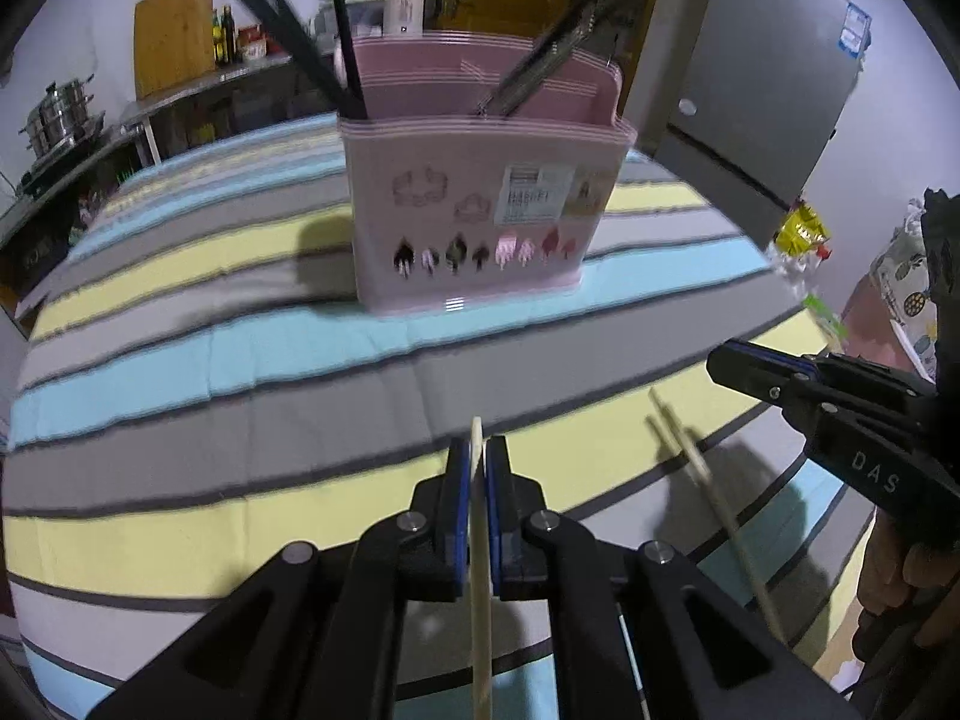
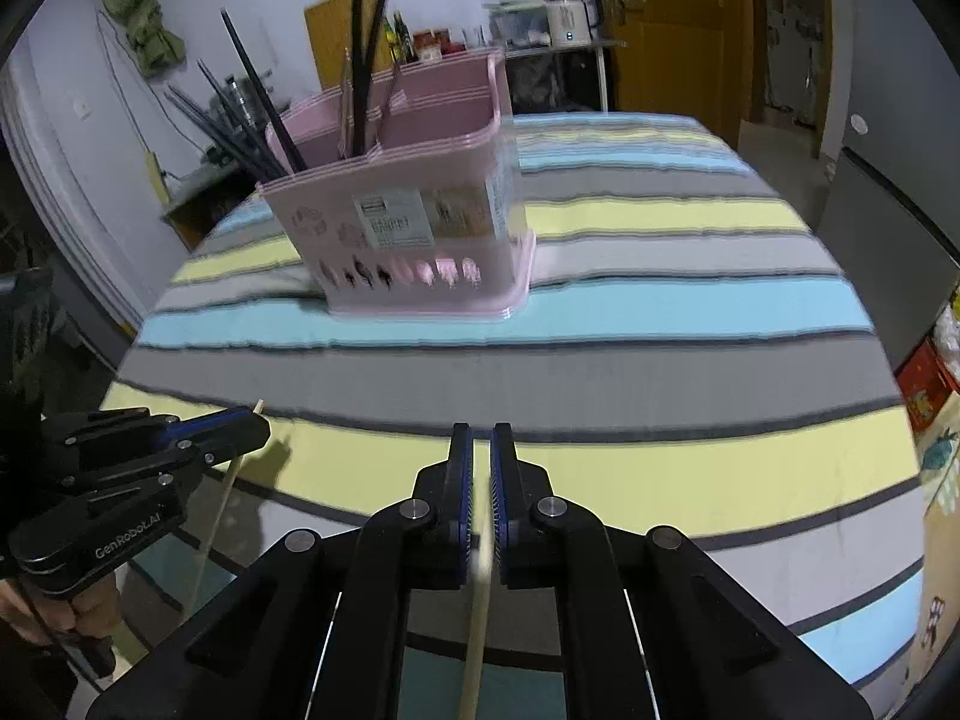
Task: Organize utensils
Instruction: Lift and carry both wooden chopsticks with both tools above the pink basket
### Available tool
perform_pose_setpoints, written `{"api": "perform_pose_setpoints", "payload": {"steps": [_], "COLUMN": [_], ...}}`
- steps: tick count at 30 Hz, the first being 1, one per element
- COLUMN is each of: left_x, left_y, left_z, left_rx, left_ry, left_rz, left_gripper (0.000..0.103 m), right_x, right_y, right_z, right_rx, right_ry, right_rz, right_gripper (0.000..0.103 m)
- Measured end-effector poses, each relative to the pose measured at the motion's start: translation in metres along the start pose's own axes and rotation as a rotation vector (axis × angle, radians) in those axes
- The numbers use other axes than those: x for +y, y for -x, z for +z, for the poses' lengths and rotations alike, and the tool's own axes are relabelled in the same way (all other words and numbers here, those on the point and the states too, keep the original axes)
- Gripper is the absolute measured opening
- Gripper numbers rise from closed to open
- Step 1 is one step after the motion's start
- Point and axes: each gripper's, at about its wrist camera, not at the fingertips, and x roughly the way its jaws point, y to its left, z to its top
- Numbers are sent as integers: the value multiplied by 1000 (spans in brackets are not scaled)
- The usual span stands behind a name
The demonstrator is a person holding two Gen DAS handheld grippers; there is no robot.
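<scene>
A pink utensil holder [image 1: 480, 204] stands on the striped table, with several black chopsticks [image 1: 342, 42] leaning in its compartments; it also shows in the right wrist view [image 2: 414, 222]. My left gripper [image 1: 479, 450] is shut on a pale wooden chopstick [image 1: 481, 600], held above the table in front of the holder. My right gripper [image 2: 482, 438] is shut on another wooden chopstick [image 2: 477, 630]. Each gripper shows in the other's view: the right gripper [image 1: 840, 420] and the left gripper [image 2: 150, 456] with its chopstick [image 2: 222, 498].
The striped tablecloth [image 1: 240, 360] covers a round table. A grey fridge [image 1: 774, 72] stands at the right, a counter with pots [image 1: 60, 114] at the left, a yellow door [image 2: 666, 24] behind. Snack packets [image 1: 801, 234] lie past the table's right edge.
</scene>
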Motion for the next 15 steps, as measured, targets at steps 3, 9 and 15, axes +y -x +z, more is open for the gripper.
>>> {"api": "perform_pose_setpoints", "payload": {"steps": [3,9,15], "left_x": [0,4,10], "left_y": [16,17,-12], "left_z": [12,18,-1], "left_rx": [-43,-22,62], "left_ry": [-11,2,38], "left_rz": [-2,-38,-38], "left_gripper": [6,6,6], "right_x": [3,6,-1], "right_y": [14,3,-28], "right_z": [11,5,-17], "right_rx": [-36,32,111], "right_ry": [15,35,26], "right_rz": [8,37,2], "right_gripper": [4,5,10]}}
